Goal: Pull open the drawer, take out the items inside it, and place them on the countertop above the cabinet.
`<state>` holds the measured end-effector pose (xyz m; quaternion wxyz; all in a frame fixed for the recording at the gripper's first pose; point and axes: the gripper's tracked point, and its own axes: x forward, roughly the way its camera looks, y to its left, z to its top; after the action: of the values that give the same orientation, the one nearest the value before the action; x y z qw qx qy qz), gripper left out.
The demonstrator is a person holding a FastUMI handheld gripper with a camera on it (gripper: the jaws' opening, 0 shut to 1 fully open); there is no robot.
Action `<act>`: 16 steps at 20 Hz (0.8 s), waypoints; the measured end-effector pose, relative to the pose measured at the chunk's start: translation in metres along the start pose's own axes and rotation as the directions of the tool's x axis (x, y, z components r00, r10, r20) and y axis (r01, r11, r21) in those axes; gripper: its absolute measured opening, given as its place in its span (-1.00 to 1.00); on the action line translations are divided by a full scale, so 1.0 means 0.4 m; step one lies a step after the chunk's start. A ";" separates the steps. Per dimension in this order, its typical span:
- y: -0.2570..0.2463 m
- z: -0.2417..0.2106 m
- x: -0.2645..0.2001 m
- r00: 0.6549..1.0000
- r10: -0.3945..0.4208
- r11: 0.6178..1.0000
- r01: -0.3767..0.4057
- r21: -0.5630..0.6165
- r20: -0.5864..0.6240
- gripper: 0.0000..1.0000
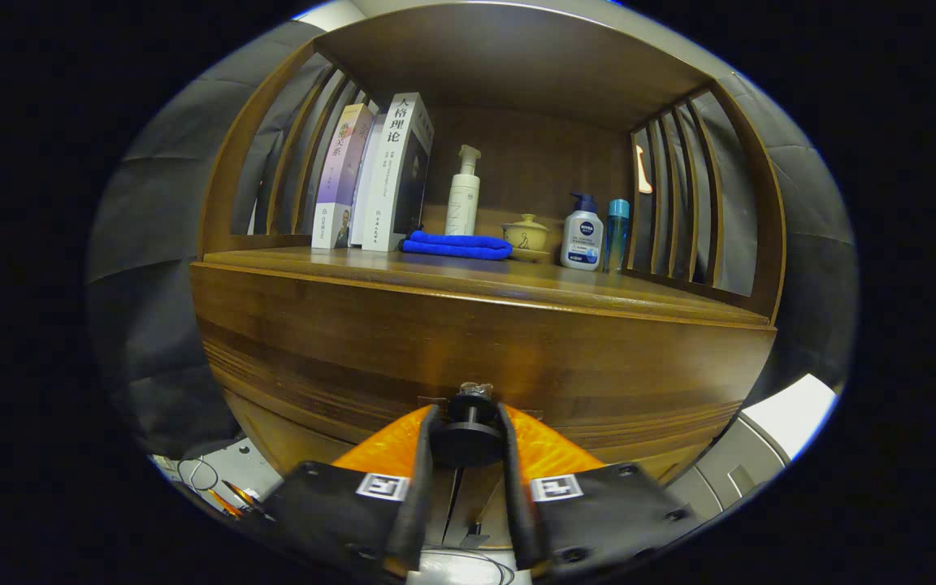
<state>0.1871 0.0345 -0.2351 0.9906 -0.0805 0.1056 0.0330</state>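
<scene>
gripper (pixel 468 443) fingers are pinching the black drawer knob (pixel 468 439) between them, low on the closed drawer front (pixel 476 341) under the countertop (pixel 468 272), so pulling straight back should be keeping the hold.

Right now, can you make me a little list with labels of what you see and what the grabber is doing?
cabinet: wooden, with a shelf on top
drawer: front looks shut
knob: dark, round, on the drawer front
gripper: jaws on either side of the knob, seemingly gripping it
books: standing at the shelf's left
cloth: blue, folded, beside the books
pump bottle: white, behind the cloth
pot: small, lidded, right of the cloth
bottles: a white one and a blue one, right of the pot
</scene>
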 end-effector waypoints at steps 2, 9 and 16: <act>-0.008 0.000 -0.026 1.000 0.004 1.000 -0.004 0.000 0.005 -0.36; -0.006 -0.006 -0.002 1.000 0.015 1.000 -0.015 0.020 -0.016 -0.44; -0.008 -0.027 -0.083 0.999 0.025 0.999 -0.024 0.027 -0.024 -0.44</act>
<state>0.1528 0.0281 -0.2379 0.9897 -0.0662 0.1192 0.0428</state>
